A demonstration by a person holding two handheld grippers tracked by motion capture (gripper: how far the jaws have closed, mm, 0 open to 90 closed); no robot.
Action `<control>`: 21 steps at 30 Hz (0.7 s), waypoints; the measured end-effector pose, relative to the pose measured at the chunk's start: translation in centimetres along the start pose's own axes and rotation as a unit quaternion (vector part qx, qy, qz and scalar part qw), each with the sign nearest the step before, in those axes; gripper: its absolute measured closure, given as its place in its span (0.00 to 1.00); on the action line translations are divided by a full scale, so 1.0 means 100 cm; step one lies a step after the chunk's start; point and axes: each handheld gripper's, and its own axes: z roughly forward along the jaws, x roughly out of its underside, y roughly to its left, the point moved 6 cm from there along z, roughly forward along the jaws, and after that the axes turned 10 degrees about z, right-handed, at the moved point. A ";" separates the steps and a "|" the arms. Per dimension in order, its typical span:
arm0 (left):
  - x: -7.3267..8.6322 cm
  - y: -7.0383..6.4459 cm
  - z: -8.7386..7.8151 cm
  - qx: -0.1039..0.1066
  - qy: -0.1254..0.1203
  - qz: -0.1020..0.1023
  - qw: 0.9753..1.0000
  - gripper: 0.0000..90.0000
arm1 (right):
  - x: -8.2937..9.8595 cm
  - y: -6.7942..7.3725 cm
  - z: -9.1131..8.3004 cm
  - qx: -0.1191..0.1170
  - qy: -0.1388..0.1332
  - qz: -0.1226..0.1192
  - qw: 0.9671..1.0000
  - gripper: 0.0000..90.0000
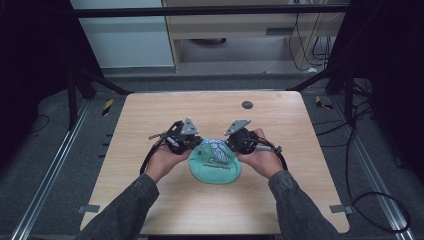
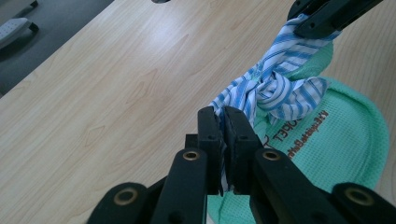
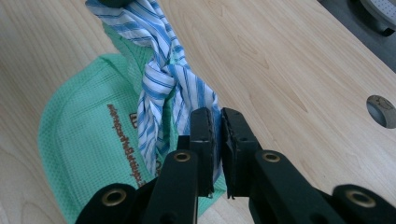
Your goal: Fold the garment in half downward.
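Your bag (image 1: 216, 167) lies on the surface (image 1: 150, 115) near its front centre. The knotted cloth (image 1: 216, 148) sits at the bag's rear edge, between your left gripper (image 1: 192, 145) and right gripper (image 1: 231, 145).

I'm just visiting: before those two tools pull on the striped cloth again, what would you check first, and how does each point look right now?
1. Left tool clamped on the striped cloth: ok.
2. Right tool clamped on the other end: ok.
3. Knot formed between them: ok.
4. Knot fully tight: cannot tell.
5. Green cloth lying on the table, not caught in the knot: cannot tell.
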 end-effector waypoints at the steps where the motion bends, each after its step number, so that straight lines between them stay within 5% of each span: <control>1: 0.001 0.000 0.000 0.001 -0.002 -0.001 1.000 0.96 | 0.001 0.001 0.000 -0.002 -0.001 0.000 1.000 0.93; 21: 0.007 -0.014 -0.004 0.012 -0.008 0.002 1.000 0.96 | 0.015 0.009 -0.001 -0.010 -0.003 0.008 1.000 0.92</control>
